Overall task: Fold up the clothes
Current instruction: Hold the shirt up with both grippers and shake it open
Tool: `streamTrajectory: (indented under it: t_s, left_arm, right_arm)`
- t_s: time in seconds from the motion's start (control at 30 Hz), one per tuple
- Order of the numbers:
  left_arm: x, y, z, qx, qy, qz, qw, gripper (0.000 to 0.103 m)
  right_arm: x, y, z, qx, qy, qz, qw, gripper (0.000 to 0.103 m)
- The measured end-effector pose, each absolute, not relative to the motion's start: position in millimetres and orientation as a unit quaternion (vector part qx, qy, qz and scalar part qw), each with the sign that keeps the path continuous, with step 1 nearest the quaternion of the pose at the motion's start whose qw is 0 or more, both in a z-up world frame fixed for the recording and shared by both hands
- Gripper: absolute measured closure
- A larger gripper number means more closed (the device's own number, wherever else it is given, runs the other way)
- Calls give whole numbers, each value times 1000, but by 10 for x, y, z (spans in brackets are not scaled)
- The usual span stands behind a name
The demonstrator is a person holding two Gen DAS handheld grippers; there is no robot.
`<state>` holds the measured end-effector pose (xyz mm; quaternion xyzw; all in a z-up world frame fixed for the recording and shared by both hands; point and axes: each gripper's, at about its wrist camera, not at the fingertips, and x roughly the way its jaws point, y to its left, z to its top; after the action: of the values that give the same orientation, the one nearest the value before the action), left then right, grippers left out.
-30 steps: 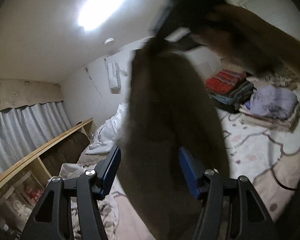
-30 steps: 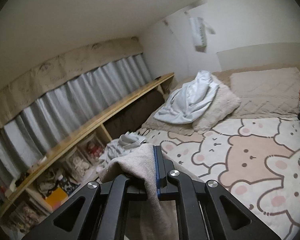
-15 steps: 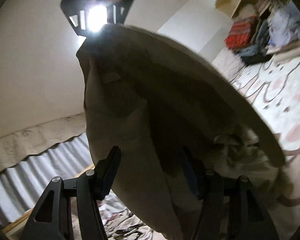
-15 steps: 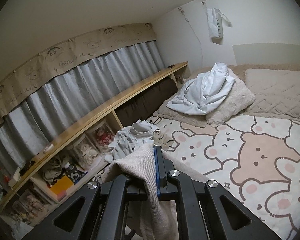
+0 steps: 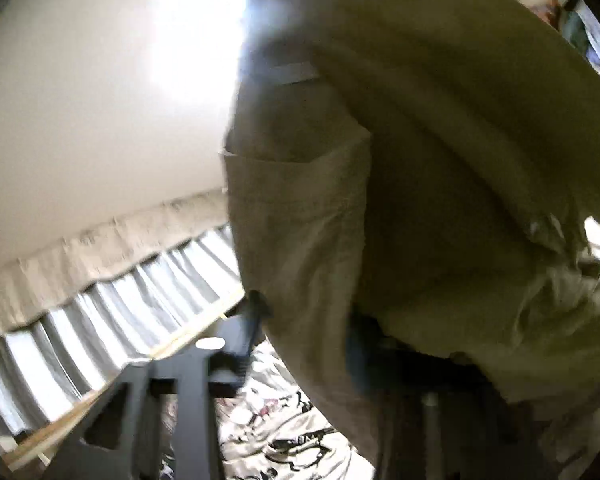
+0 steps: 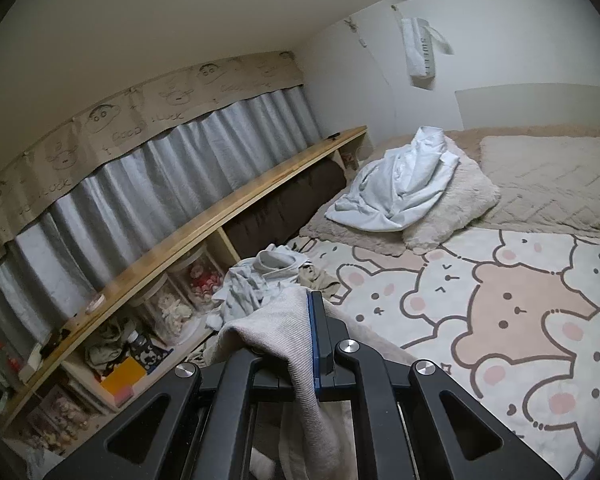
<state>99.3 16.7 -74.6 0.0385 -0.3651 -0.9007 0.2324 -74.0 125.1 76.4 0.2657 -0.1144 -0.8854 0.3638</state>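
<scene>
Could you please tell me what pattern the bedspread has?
The bedspread has cartoon bears and bunnies, cream and tan with pink cheeks; the right wrist view shows it best.

The beige knit garment (image 6: 284,332) is clamped between the closed jaws of the right gripper (image 6: 310,332). Its ribbed fabric drapes over the left finger and hangs down past the gripper body. In the left wrist view, the same garment (image 5: 400,184) appears as a large tan mass suspended in the air, filling most of the frame. A pale sewn-in label (image 5: 288,74) shows near its upper edge. A horizontal seam crosses the lighter panel. The lower fabric hangs over the left gripper (image 5: 304,328), hiding its right finger.
</scene>
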Motion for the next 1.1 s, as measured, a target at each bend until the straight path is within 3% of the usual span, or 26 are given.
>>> streamTrajectory:
  t_s: [0.23,0.4,0.47,0.73,0.9,1.1]
  left_arm:
    - [1123,130,-381,52,-319,-922,215,73]
    - [1082,-18,-124,60,-231,-955,178,82]
    - [1002,-102,0,73,-197,-965,160,96]
    - [687,-495,303,115,-82,-985,96,99]
    - [481,-671,1225,20,-81,-993,78,99]
    - [538,-628,2502,-130,-89,-987,36,99]
  right_arm:
    - [-752,1442,736,267,-123,-891,346,97]
    - [-686,1544,733,264,-105,-902,326,97]
    - [-657,1581,728,263,-105,-903,324,97]
    - [-445,1742,734,247,-76,-918,300,97]
    - [-249,1828,971,221,-13,-935,278,97]
    - [192,1924,1680,128,71,-957,249,97]
